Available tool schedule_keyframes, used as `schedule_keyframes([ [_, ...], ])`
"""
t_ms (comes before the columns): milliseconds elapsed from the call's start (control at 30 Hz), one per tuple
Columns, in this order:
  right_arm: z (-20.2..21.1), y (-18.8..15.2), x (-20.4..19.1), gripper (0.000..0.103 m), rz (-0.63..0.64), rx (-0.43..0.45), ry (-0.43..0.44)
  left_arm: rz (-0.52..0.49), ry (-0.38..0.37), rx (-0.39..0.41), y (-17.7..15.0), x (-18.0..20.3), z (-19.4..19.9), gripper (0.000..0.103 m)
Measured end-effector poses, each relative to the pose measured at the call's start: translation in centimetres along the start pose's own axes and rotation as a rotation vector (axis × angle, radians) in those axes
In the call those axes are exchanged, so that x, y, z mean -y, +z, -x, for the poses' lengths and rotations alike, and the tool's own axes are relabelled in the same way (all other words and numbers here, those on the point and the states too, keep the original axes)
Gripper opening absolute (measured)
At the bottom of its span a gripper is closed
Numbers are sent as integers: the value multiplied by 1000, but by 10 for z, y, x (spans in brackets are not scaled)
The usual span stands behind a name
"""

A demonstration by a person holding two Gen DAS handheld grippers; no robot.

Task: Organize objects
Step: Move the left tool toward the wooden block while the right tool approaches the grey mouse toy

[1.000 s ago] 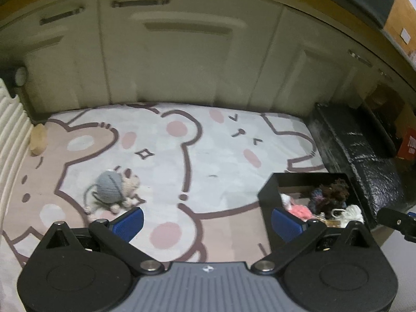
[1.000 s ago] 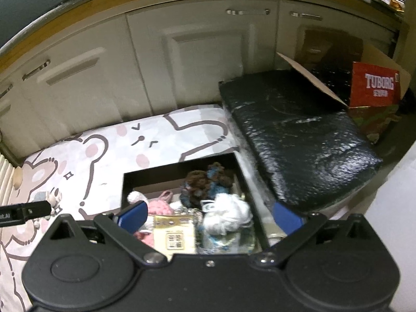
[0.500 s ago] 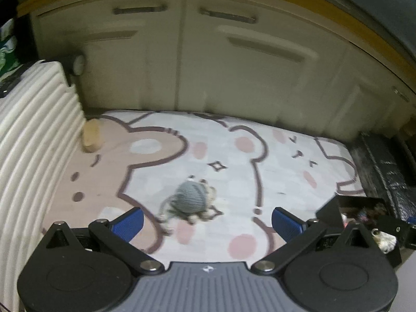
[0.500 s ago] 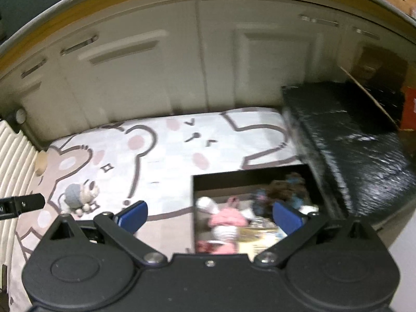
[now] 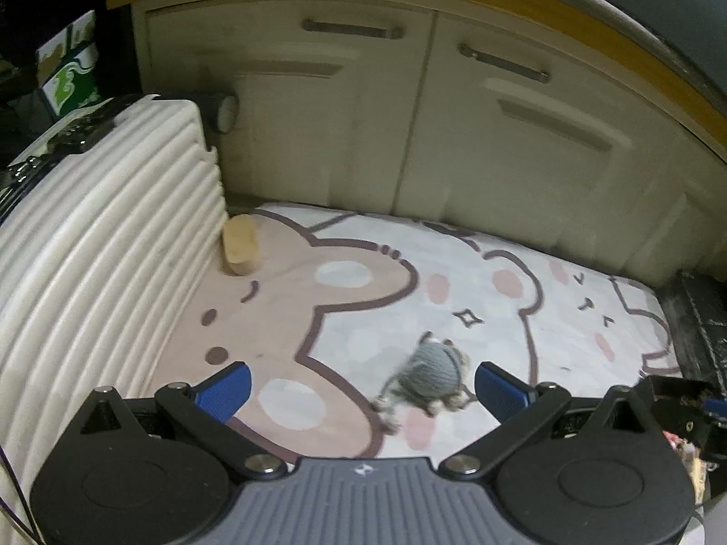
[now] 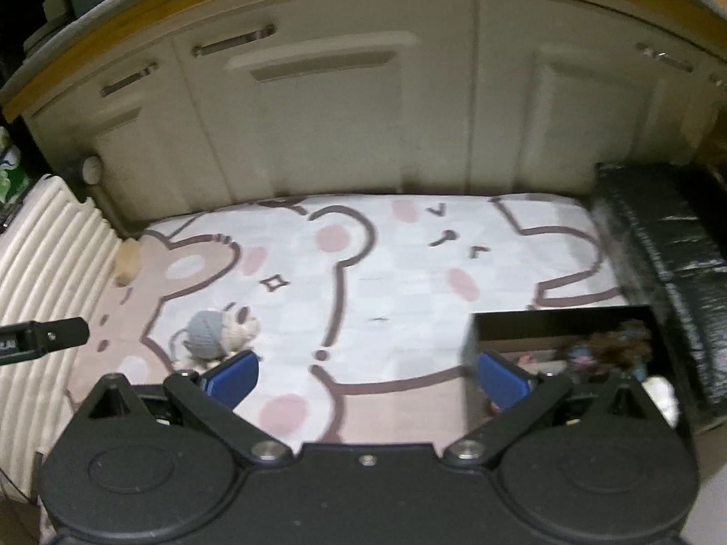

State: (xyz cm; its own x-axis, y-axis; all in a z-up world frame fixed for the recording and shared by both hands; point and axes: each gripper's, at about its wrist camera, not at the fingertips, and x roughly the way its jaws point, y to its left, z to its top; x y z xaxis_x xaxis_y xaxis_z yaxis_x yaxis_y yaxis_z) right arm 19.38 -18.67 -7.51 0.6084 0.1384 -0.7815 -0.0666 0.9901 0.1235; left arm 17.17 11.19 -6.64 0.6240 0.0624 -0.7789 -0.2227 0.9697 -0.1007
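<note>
A grey and beige knitted toy [image 5: 431, 377] lies on the bear-print mat [image 5: 363, 309]; the right wrist view also shows the knitted toy [image 6: 216, 334]. My left gripper [image 5: 361, 386] is open above the mat, with the toy just inside its right finger. My right gripper [image 6: 368, 374] is open and empty over the mat [image 6: 409, 272], with the toy beyond its left finger. A black box [image 6: 568, 340] holding several small soft toys sits at the mat's right. A tan wooden block [image 5: 241, 250] lies at the mat's far left.
Cream cabinet doors [image 5: 409, 136] close off the back. A white ribbed suitcase [image 5: 91, 250] stands along the left. A black wrapped bundle [image 6: 663, 245] lies along the right. The tip of the left gripper shows at the left edge of the right wrist view.
Both grippers have swung to the left. The knitted toy has shifted from left to right between the left fingers, and the black box has slid to the right edge of both views.
</note>
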Motion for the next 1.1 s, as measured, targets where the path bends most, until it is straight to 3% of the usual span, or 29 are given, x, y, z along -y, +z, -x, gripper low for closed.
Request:
schedule_keyframes([
  [167, -9, -1, -20, 103, 25, 2, 59, 17, 25, 27, 6, -15, -7, 103],
  [300, -20, -3, -35, 103, 36, 19, 101, 37, 59, 94, 11, -25, -14, 103],
  [500, -38, -4, -56, 103, 137, 77, 107, 65, 86, 162, 22, -40, -32, 103],
  [767, -72, 0, -73, 103, 144, 93, 197, 156, 217, 234, 29, -65, -64, 101],
  [1100, -114, -2, -95, 103, 268, 86, 233, 136, 182, 338, 33, -81, -107, 90],
])
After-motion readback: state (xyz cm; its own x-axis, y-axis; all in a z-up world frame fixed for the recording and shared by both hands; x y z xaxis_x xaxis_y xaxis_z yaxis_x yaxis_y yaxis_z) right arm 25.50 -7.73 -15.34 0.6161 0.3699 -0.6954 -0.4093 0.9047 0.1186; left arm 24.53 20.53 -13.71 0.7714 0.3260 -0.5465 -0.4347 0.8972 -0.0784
